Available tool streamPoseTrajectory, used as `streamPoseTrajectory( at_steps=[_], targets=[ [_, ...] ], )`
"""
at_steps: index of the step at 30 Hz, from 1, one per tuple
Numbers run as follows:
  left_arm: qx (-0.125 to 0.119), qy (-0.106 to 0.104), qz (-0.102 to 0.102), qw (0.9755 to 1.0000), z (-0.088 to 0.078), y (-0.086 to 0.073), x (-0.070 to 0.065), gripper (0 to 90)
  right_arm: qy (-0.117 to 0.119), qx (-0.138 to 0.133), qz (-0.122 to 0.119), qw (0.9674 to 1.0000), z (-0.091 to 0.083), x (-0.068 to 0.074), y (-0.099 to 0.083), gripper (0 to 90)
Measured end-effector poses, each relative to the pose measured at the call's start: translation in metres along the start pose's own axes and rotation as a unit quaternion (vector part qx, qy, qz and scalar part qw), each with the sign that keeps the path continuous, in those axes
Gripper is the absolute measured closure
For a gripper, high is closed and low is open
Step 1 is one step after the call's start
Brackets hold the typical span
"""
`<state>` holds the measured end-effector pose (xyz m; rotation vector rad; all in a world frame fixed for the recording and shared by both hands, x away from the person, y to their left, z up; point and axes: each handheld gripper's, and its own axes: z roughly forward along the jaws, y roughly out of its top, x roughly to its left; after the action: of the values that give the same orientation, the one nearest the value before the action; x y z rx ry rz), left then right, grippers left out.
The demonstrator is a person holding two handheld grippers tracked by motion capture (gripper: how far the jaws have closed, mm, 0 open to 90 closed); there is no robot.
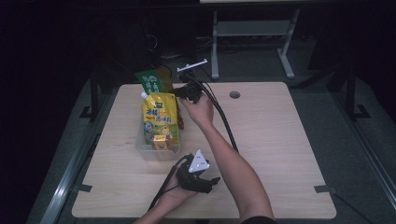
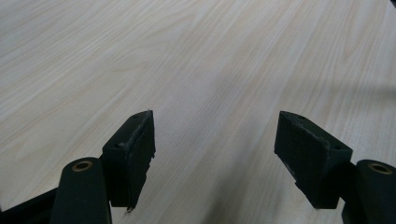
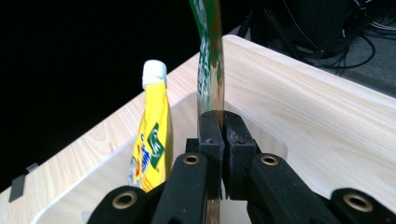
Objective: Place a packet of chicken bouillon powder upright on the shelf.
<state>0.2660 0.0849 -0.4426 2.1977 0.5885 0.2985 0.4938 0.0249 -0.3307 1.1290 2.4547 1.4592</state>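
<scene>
A green pouch (image 1: pixel 152 80) (image 3: pixel 210 56) stands upright at the far end of a clear plastic bin (image 1: pixel 139 144) (image 3: pixel 275 137), pinched along its edge by my right gripper (image 1: pixel 178 92) (image 3: pixel 222 119), whose jaws are shut on it. In front of it in the bin stands a yellow spouted pouch (image 1: pixel 160 119) (image 3: pixel 152 135) with a white cap, and a small yellow carton (image 1: pixel 160 142) sits at its foot. My left gripper (image 1: pixel 211 184) (image 2: pixel 215 140) rests low over the bare wood near the table's front edge, jaws wide open with nothing between them.
The light wooden table (image 1: pixel 280 140) has a round cable hole (image 1: pixel 235 94) at the back. Black cables (image 1: pixel 219 112) trail from the right gripper across the table. A metal stand (image 1: pixel 252 32) stands on the floor behind.
</scene>
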Motion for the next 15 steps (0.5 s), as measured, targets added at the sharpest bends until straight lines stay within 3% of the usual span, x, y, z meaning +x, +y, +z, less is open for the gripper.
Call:
streamPoseTrajectory(
  at_steps=[9, 15],
  targets=[
    [0.001, 0.006, 0.004, 1.0, -0.001, 0.001, 0.0, 28.4, 0.008, 0.056, -0.005, 0.9984, 0.003, -0.003, -0.015, 86.8],
    [0.003, 0.006, 0.006, 1.0, -0.001, -0.001, 0.0, 28.4, 0.02, 0.084, -0.006, 0.9962, 0.006, -0.009, -0.034, 88.2]
  ],
)
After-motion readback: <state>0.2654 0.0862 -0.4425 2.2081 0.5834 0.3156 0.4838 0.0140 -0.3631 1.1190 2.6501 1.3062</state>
